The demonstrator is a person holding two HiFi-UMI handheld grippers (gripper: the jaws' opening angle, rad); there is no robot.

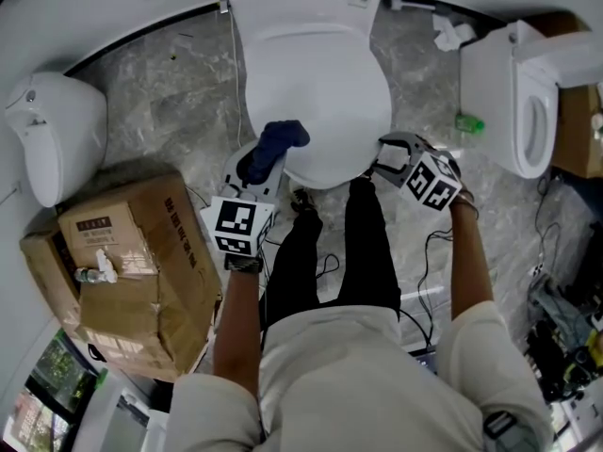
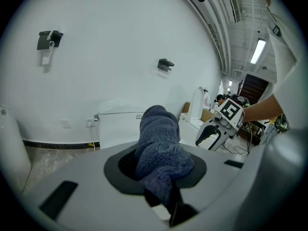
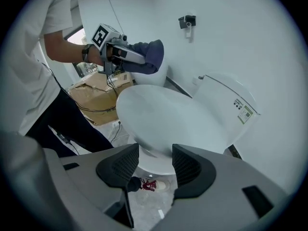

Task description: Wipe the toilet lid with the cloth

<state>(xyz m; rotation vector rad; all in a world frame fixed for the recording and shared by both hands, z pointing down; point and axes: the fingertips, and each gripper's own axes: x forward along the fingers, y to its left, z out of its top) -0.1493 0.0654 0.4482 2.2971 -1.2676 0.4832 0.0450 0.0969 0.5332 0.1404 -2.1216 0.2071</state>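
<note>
Cloth first: a dark blue knitted cloth (image 2: 156, 129) is bunched between the jaws of my left gripper (image 2: 161, 166). The jaws are clamped on its lower end, and the rest stands up past the tips in a thick wad. My right gripper (image 3: 155, 165) has its jaws spread wide with nothing between the pads. The front rim of the closed white toilet lid (image 3: 168, 119) sits just ahead of its tips, and as far as I can see it is untouched.

From the head view the wad hangs at the lid's near-left edge, just beyond the left tips. I cannot tell whether it rests on the surface yet.

I judge the wipe itself is only about to begin. To do it well I should keep the left grip firm and tip the wad down so that its broad side lies flat on the lid. Then I should draw overlapping strokes from the near rim towards the hinge. The right jaws should stay off the wiping path, or steady the rim if the lid shifts.

Farther out, beyond the lid, stands the cistern (image 3: 226, 100) against the white wall.
</note>
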